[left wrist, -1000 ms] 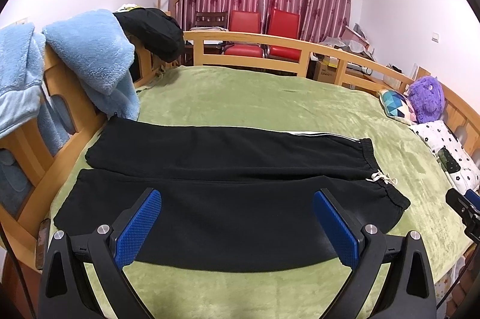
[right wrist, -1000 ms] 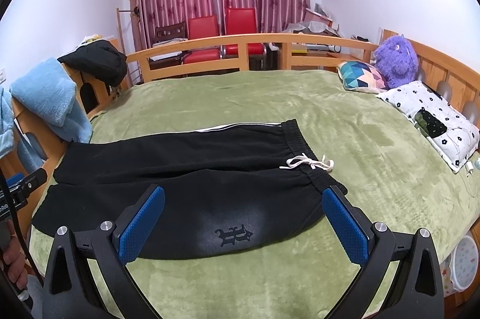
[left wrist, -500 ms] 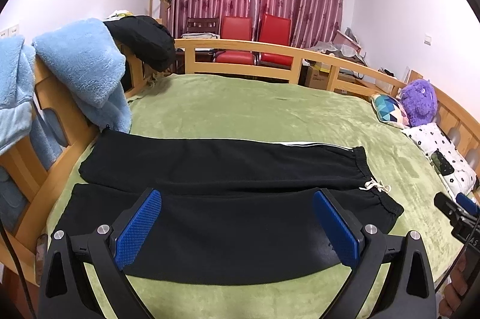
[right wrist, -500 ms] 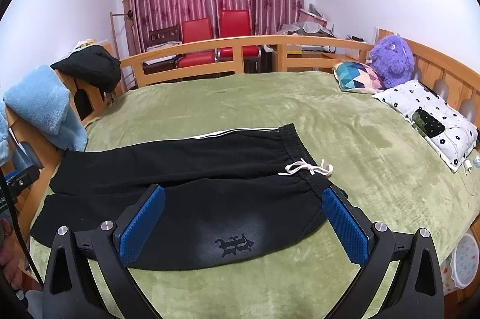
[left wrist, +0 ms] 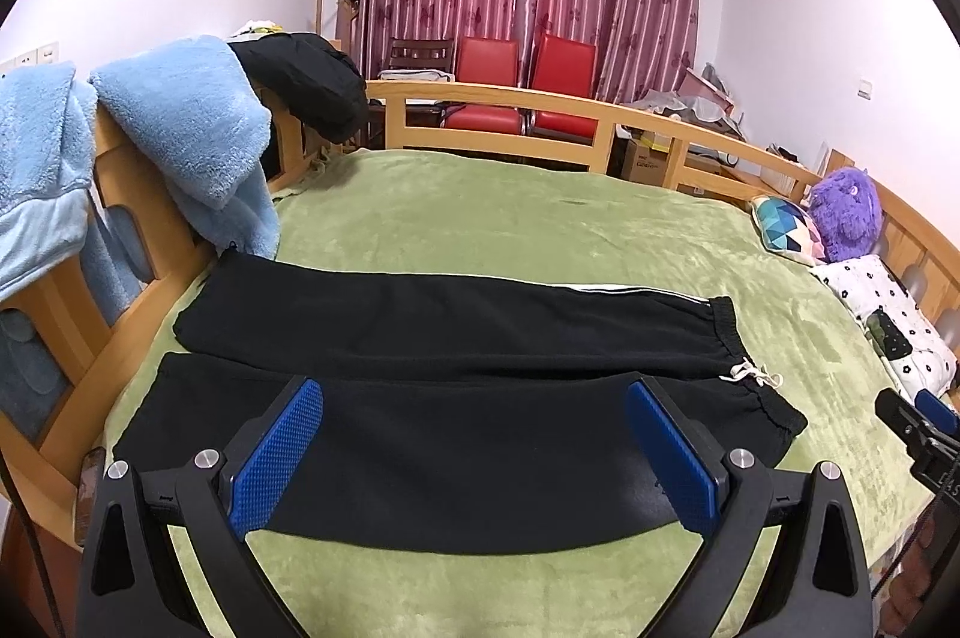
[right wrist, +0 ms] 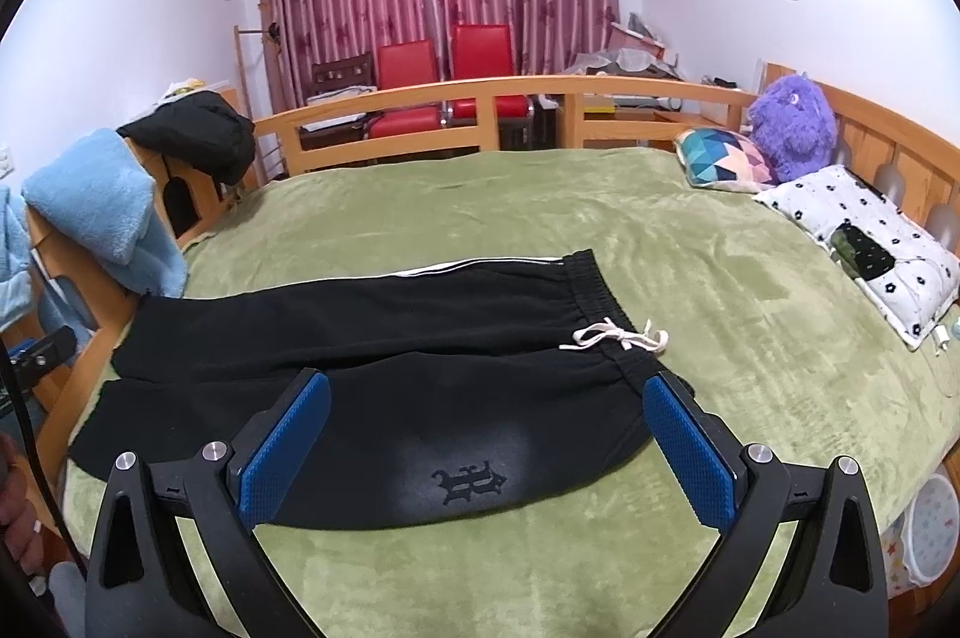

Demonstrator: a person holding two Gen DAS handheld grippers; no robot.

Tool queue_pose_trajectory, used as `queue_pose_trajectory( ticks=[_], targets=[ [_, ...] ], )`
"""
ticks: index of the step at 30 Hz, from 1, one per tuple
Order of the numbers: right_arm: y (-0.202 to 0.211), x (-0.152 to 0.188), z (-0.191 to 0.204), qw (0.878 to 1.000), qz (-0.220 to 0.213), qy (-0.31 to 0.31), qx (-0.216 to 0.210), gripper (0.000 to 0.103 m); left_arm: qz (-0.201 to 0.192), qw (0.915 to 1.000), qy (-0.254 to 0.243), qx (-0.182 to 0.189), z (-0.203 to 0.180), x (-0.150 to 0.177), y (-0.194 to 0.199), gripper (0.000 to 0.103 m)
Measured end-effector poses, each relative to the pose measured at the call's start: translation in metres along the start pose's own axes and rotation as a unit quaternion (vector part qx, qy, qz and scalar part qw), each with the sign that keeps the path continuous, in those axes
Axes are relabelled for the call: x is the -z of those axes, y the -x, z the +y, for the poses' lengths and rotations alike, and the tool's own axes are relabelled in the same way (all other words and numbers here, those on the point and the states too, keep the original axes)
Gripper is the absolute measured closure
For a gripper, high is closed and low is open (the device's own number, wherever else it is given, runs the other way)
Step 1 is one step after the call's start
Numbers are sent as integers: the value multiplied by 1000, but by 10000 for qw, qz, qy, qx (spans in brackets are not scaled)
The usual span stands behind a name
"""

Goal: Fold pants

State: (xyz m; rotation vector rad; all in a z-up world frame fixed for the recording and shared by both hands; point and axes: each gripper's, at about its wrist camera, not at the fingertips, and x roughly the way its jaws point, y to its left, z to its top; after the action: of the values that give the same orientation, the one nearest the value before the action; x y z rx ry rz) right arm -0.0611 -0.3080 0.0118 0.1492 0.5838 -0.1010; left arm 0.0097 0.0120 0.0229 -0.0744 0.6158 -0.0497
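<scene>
A wide bed [left wrist: 540,230] covered in a green blanket filled both views, with a wooden rail around it. On the near half lay the black pants [left wrist: 456,338], spread flat with the two legs side by side and running across the bed: cuffs toward the left rail, waistband [right wrist: 600,302] toward the right. A blue fleece [left wrist: 180,128] and a dark jacket [left wrist: 306,86] hung over the left rail; a patterned pillow [right wrist: 870,242], a cushion and a purple plush toy [right wrist: 792,128] sat at the far right, well apart from the pants. A white drawstring [right wrist: 618,338] trailed loose from the waistband, and a small emblem [right wrist: 471,482] showed on the near leg.

The left gripper [left wrist: 474,452] hovered above the near leg, its blue pads [left wrist: 276,458] spread wide and holding nothing. The right gripper [right wrist: 486,446] hovered nearer the waistband, jaws equally spread and empty.

No fold looked begun. The risks seemed plain: a pinch that caught only the top layer would let the lower layer lag and bunch; a pinch too deep could pick up the soft blanket as well and drag it along. Uneven lifting at the two ends would likely skew the legs, and the loose drawstring could get trapped inside the fold.
</scene>
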Motion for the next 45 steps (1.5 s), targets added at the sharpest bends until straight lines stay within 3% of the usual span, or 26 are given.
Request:
queue_pose_trajectory(
  ticks=[6, 20, 26, 30, 34, 39, 45],
  targets=[
    [-1, 1, -4, 10000, -17, -10, 93, 1, 52, 9999, 44, -80, 4, 3, -5, 1],
    [-11, -4, 15, 9999, 13, 19, -164, 1, -39, 9996, 189, 182, 30, -2, -9, 2],
    [-33, 12, 13, 9995, 181, 13, -262, 9, 334, 9986, 399, -22, 61, 24, -40, 2],
    [-60, 37, 2, 9989, 458, 52, -74, 18, 671, 9955, 643, -190, 96, 58, -73, 2],
    [-94, 68, -16, 9957, 913, -28, 164, 26, 1091, 9876, 1075, -356, 139, 100, -107, 3],
    [-140, 106, -47, 9872, 1490, -486, 299, 26, 1407, 9733, 1652, -752, 189, 148, -137, 6],
    [-181, 122, -73, 9777, 1780, -1070, 294, 26, 1396, 9546, 2405, -1068, 243, 174, -152, 8]
  ],
)
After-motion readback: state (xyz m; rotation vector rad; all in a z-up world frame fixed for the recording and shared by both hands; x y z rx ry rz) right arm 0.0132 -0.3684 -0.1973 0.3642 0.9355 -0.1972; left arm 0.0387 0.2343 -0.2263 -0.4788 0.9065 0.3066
